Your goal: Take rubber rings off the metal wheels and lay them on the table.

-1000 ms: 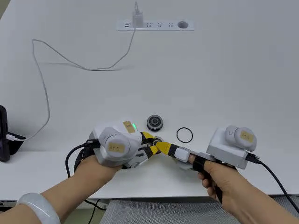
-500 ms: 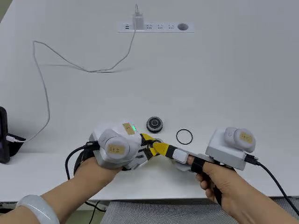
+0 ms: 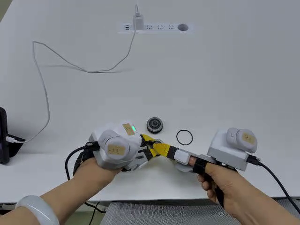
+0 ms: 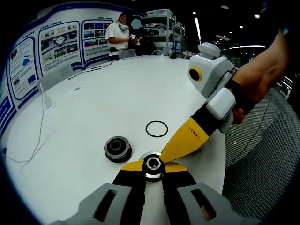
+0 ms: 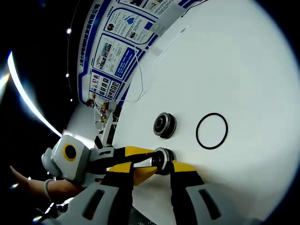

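Note:
A small metal wheel (image 4: 153, 165) with a dark rubber ring on it sits at the table's near edge, and my left gripper (image 4: 152, 169) is shut on it. My right gripper (image 5: 163, 168) comes in from the right. Its yellow jaws close on the rim of the same wheel (image 5: 163, 159), where the rubber ring sits. In the head view the two grippers meet at this wheel (image 3: 155, 141). A second wheel (image 3: 154, 124) with its ring on stands just behind. One loose rubber ring (image 3: 184, 137) lies flat on the table to the right.
A white power strip (image 3: 155, 27) lies at the far side, and a thin white cable (image 3: 44, 89) loops from it down the left. A black device (image 3: 3, 136) stands at the left edge. The table's front edge (image 3: 154, 194) is right below the grippers.

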